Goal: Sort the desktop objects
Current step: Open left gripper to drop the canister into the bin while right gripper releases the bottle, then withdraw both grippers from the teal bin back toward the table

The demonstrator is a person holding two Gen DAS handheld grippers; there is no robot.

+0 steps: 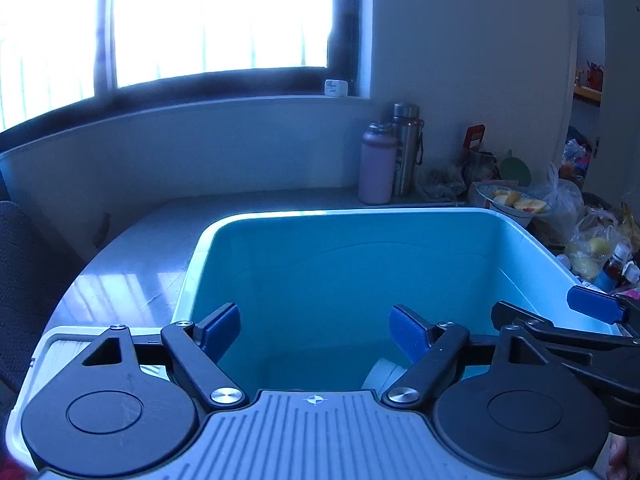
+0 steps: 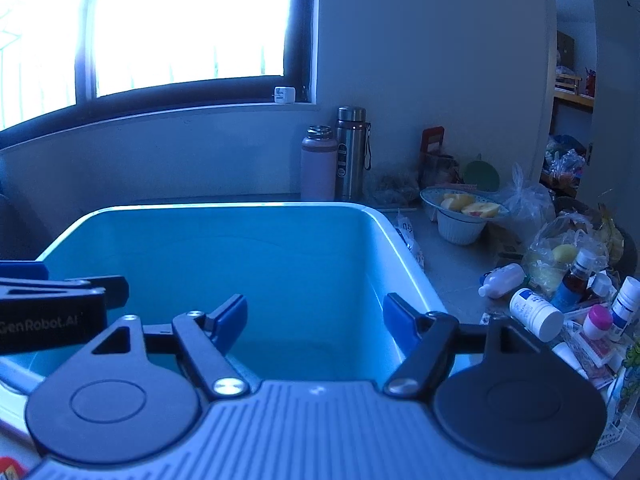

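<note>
A large light-blue plastic bin [image 1: 360, 216] fills the middle of both views [image 2: 240, 206]. My left gripper [image 1: 316, 330] is open and empty above the bin's near side. A pale round object [image 1: 382, 374] lies low in the bin by its right finger. My right gripper [image 2: 314, 326] is open and empty over the bin's right part. Its finger also shows at the right of the left wrist view [image 1: 592, 304]. Several small bottles [image 2: 536, 314] and packets lie on the table right of the bin.
A pink flask [image 2: 318, 168] and a steel flask [image 2: 352, 152] stand at the wall behind the bin. A bowl of cut fruit [image 2: 460, 208] and plastic bags [image 2: 568, 248] crowd the right side. A grey table [image 1: 132, 264] extends to the left.
</note>
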